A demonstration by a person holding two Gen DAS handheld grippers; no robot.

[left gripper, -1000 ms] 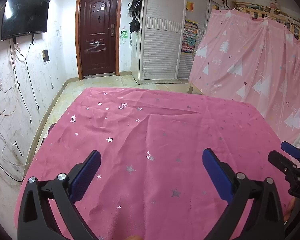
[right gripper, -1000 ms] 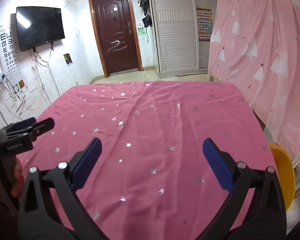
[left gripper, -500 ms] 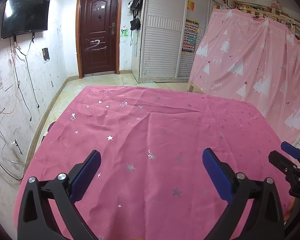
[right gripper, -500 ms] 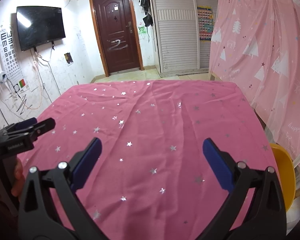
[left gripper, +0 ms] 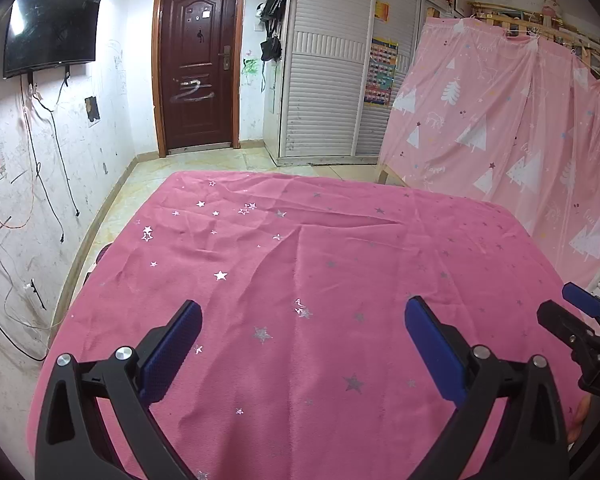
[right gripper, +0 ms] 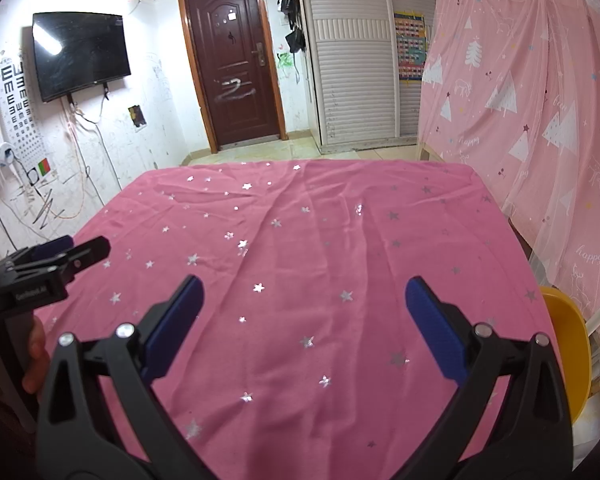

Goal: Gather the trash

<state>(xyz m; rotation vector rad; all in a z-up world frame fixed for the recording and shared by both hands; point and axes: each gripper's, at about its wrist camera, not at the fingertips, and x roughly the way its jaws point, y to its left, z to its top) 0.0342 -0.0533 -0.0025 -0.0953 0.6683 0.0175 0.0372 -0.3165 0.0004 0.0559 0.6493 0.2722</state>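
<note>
left tongs [left gripper: 302,322]: spread wide, blue pads apart, nothing between them; hovering over near part of the table. Also seen from right wrist view at left edge [right gripper: 66,250], gripped by a hand [right gripper: 34,356].
right tongs [right gripper: 302,302]: spread wide too, nothing held; over near edge of the table. Its tips show in left wrist view at far right [left gripper: 568,308].
table [left gripper: 340,240]: covered by a pink cloth [right gripper: 340,240] with silver stars, wrinkled, a crease running down the middle. Only bare cloth visible on top in both views.
trash: none visible in either view; can't tell where it is.
yellow tub [right gripper: 568,344]: right of the table, below its edge, partly hidden by right tongs' arm.
pink curtain [left gripper: 520,120]: white tree print, hangs to the right of the table, just beside its far right corner.
floor [left gripper: 204,164]: pale tile beyond the table.
left wall: TV [right gripper: 80,54], eye chart [right gripper: 18,108], loose cables hanging down.
far wall: dark brown door [left gripper: 198,68], shut; bags [left gripper: 271,24] hung beside it; white slatted wardrobe [left gripper: 324,80] to the right.
</note>
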